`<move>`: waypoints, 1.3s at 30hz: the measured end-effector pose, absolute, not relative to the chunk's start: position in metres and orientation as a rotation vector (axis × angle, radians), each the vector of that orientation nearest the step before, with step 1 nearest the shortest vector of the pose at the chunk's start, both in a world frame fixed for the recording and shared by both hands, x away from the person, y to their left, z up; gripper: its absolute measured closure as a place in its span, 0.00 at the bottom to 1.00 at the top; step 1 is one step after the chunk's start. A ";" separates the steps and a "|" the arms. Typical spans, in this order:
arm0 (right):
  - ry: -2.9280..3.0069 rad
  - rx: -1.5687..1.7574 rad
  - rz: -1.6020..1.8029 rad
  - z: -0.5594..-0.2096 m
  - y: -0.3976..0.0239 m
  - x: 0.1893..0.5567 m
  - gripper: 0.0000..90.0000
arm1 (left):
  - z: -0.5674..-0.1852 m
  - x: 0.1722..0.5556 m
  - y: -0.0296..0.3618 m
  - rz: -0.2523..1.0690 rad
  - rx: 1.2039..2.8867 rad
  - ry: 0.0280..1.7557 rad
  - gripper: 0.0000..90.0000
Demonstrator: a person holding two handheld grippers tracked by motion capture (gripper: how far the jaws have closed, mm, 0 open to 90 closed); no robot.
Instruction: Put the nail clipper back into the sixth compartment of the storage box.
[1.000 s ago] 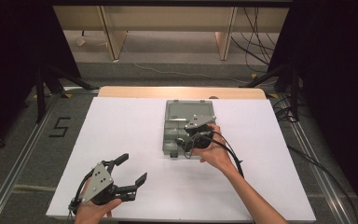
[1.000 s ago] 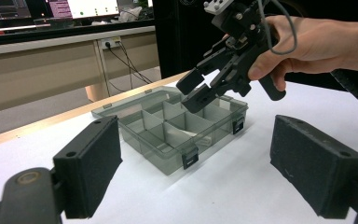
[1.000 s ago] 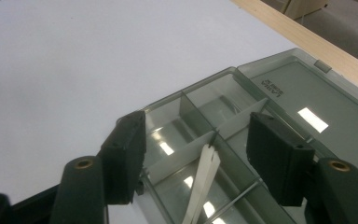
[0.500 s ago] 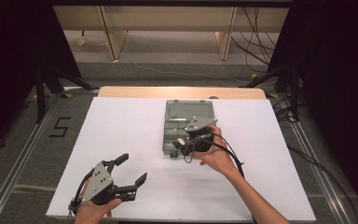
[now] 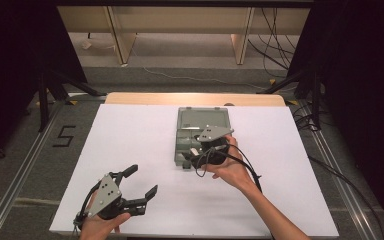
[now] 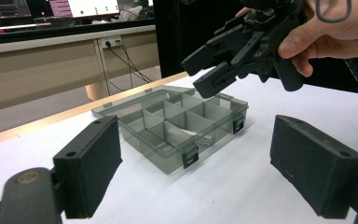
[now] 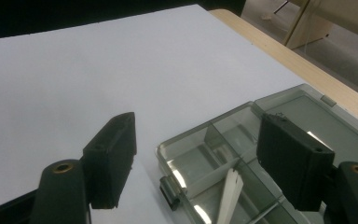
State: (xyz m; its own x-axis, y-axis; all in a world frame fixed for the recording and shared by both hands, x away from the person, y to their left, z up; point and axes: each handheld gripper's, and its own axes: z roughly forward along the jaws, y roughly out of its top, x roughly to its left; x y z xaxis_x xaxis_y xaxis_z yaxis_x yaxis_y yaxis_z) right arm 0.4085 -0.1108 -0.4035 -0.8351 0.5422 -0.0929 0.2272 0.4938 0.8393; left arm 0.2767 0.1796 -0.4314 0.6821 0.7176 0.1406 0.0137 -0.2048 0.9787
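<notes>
Box: smoky grey clear plastic compartment box, lid open, frame centre on white surface
Right gripper: released, above box's near edge
Left gripper: released, lower left

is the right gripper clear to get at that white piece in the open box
Probably yes. The lid of the compartment box lies folded back, the right gripper hangs open just above it, and the white piece lies uncovered in a compartment below its jaws. The thin dividers leave little room.
</notes>
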 end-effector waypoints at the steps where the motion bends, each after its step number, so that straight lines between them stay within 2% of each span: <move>1: 2.402 0.652 1.279 -0.403 -0.110 0.407 0.33 | -0.431 0.277 0.179 0.715 1.670 0.600 0.18; 8: 2.388 0.632 1.302 -0.400 -0.109 0.403 0.32 | -0.431 0.278 0.180 0.733 1.673 0.579 0.18; 10: 2.385 0.644 1.331 -0.399 -0.110 0.401 0.32 | -0.432 0.275 0.179 0.698 1.661 0.628 0.18; 13: 2.379 0.636 1.340 -0.397 -0.110 0.397 0.32 | -0.431 0.278 0.180 0.734 1.676 0.582 0.18; 15: 2.375 0.633 1.346 -0.395 -0.111 0.394 0.32 | -0.432 0.275 0.178 0.700 1.661 0.628 0.18; 17: 2.369 0.626 1.357 -0.394 -0.111 0.392 0.32 | -0.431 0.279 0.181 0.738 1.681 0.569 0.18; 23: 2.359 0.622 1.353 -0.391 -0.112 0.385 0.29 | -0.432 0.274 0.178 0.687 1.662 0.634 0.18; 25: 2.358 0.620 1.347 -0.390 -0.113 0.384 0.28 | -0.431 0.277 0.180 0.727 1.676 0.587 0.18; 29: 2.338 0.634 1.367 -0.389 -0.117 0.379 0.27 | -0.432 0.274 0.179 0.697 1.661 0.630 0.18; 34: 2.323 0.634 1.379 -0.388 -0.122 0.373 0.26 | -0.431 0.277 0.180 0.727 1.675 0.585 0.18; 39: 2.293 0.624 1.400 -0.387 -0.125 0.368 0.26 | -0.432 0.275 0.179 0.706 1.667 0.613 0.18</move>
